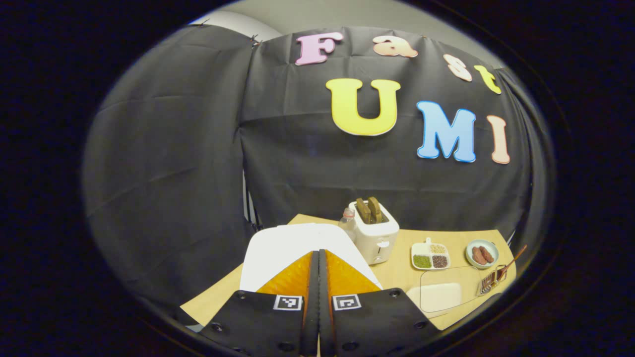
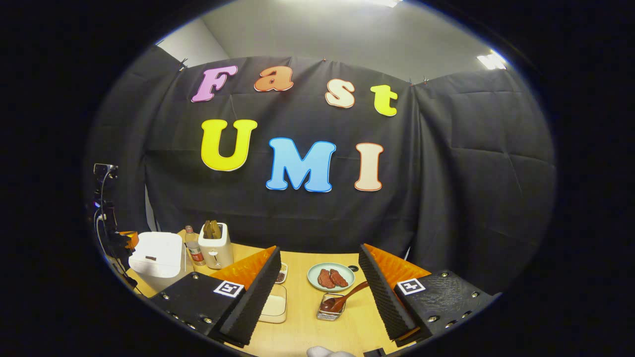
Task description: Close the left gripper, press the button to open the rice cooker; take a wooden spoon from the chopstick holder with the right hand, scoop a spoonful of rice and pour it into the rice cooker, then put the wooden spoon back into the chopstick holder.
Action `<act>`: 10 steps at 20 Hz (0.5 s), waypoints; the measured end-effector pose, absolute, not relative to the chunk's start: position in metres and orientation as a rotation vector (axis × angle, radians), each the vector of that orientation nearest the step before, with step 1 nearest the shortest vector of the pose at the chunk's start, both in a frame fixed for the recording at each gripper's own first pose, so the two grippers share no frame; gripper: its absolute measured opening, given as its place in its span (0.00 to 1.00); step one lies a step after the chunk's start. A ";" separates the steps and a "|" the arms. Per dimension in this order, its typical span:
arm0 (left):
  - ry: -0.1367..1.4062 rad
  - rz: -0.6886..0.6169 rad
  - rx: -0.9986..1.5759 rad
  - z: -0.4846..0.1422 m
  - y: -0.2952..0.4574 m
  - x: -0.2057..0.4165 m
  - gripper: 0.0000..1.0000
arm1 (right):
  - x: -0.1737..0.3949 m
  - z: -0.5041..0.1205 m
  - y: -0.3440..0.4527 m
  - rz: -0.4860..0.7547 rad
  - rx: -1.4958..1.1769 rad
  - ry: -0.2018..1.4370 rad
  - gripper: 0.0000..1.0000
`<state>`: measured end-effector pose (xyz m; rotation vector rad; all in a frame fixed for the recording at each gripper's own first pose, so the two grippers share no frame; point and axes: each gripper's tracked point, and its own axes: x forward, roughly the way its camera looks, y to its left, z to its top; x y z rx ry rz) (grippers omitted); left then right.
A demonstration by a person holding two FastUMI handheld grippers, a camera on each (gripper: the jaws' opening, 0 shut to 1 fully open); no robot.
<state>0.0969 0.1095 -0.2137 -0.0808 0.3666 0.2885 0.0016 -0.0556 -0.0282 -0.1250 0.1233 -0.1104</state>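
Note:
In the left gripper view my left gripper [image 1: 318, 254] is shut with nothing between its fingers, hovering just above the closed lid of the white rice cooker [image 1: 278, 245]. The cooker [image 2: 156, 258] stands at the table's left in the right gripper view. My right gripper [image 2: 320, 250] is open and holds nothing. Between and beyond its fingers a wire chopstick holder [image 2: 330, 311] carries a wooden spoon [image 2: 349, 295] that leans to the right. A clear box of rice [image 2: 275, 305] sits to the holder's left. Both also appear at the right of the left gripper view: the holder [image 1: 488, 283] and the rice box [image 1: 441, 296].
Right of the cooker stand a white toaster [image 1: 375, 235] with two slices in it and a small bottle [image 2: 193, 253]. Behind the rice box lie a divided dish of grains [image 1: 430, 255] and a plate of sausages [image 2: 330, 276]. A camera stand [image 2: 104, 198] rises at the far left.

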 end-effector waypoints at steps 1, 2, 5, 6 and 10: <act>0.394 0.292 -0.090 -0.228 0.110 0.101 0.09 | 0.001 -0.033 -0.058 -0.117 -0.130 0.137 0.96; 0.417 0.296 -0.100 -0.238 0.111 0.106 0.08 | 0.001 -0.036 -0.060 -0.118 -0.126 0.153 0.96; 0.454 0.321 -0.095 -0.257 0.119 0.109 0.09 | 0.001 -0.042 -0.064 -0.129 -0.087 0.178 0.96; 0.471 0.328 -0.091 -0.263 0.121 0.111 0.09 | 0.002 -0.044 -0.067 -0.137 -0.083 0.185 0.96; 0.559 0.321 -0.127 -0.297 0.118 0.111 0.09 | 0.002 -0.052 -0.067 -0.140 -0.068 0.206 0.96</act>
